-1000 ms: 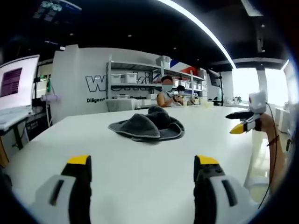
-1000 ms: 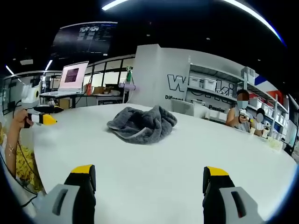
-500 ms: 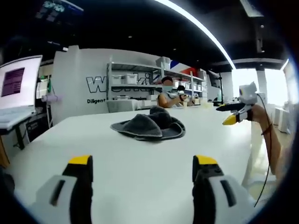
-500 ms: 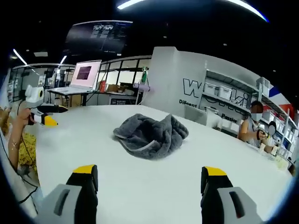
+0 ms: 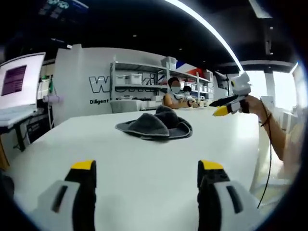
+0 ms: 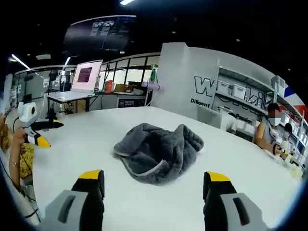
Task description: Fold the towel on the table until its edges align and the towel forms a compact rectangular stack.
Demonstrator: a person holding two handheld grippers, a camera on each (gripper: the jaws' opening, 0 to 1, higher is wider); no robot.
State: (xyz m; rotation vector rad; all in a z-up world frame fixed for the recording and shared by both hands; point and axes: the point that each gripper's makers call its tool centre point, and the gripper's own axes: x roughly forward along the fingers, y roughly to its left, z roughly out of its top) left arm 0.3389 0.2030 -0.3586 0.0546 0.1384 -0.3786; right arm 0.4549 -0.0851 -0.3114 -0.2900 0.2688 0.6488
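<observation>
The towel is dark grey and thick-piled, and it lies crumpled in a loose heap on the white table, not folded at all. In the right gripper view its folds bunch up into rounded ridges toward the far side, while a paler hem curls along the near lower edge, and one lobe sags out to the left. In the left gripper view the same towel reads as a low mound with a flat brim spreading around it and a hump rising at the back, sitting mid-table, well ahead of the left gripper. That gripper's yellow-tipped jaws stand wide apart above bare tabletop, holding nothing. The right gripper is closer to the cloth, its jaws likewise spread wide and empty, with the near edge of the towel just beyond and between the tips. Each gripper appears in the other's view, held up in a hand off the table's edge: the right one beyond the far right side, the left one at the left.
</observation>
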